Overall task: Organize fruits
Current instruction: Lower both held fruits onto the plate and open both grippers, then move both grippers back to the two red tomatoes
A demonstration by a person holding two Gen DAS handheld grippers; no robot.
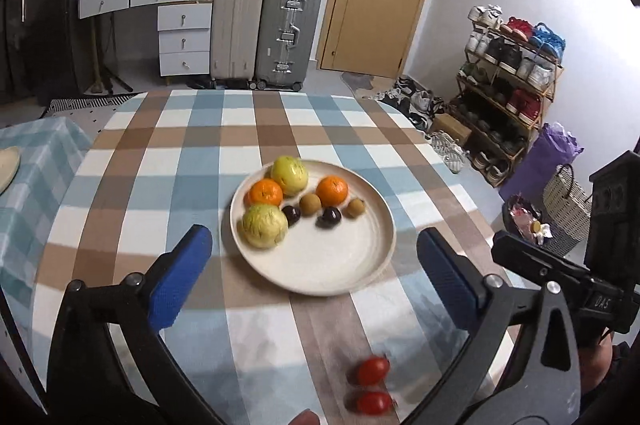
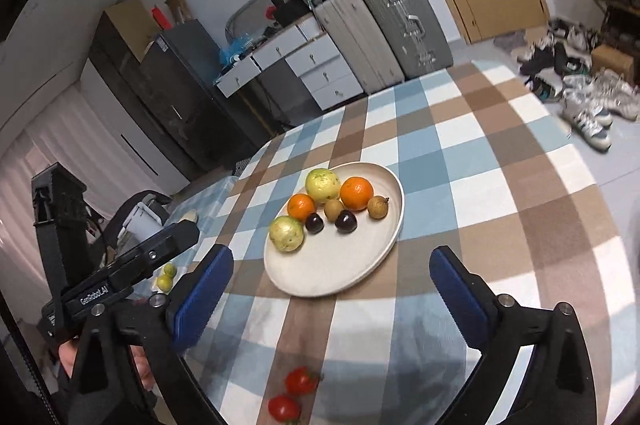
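While most of the fruit is already gathered on the plate [image 1: 360,265], two small red tomatoes [image 1: 373,371] are left lying on the surface [image 1: 192,153] nearer the camera, just beside each other and well apart from the plate. They are judged to be light, smooth-skinned and easily bruised or split, and likely to roll, so a gentle hold across the widest part of the round body is advised, away from the green stem end.

On the plate are seen two knobbly yellow-green fruits [image 1: 264,226], two glossy oranges [image 1: 332,190] with dimpled peel, two dark shiny cherries or plums [image 1: 329,217], and two small brown, rough-skinned round fruits [image 1: 310,204]; all are grouped toward the far left half, with the near half left bare. The plate is round, pale, shallow-rimmed and matte.

The left gripper [image 1: 314,277] is held wide apart above the near rim of the plate, nothing between its blue textured pads [image 1: 180,277]. The right gripper [image 2: 332,291] is likewise spread and empty, its pads [image 2: 204,293] padded and ridged. The surface is covered by a soft checked cloth in blue, brown and white. Two small green citrus fruits [image 2: 166,277] are glimpsed on a neighbouring cloth-covered area at the left.
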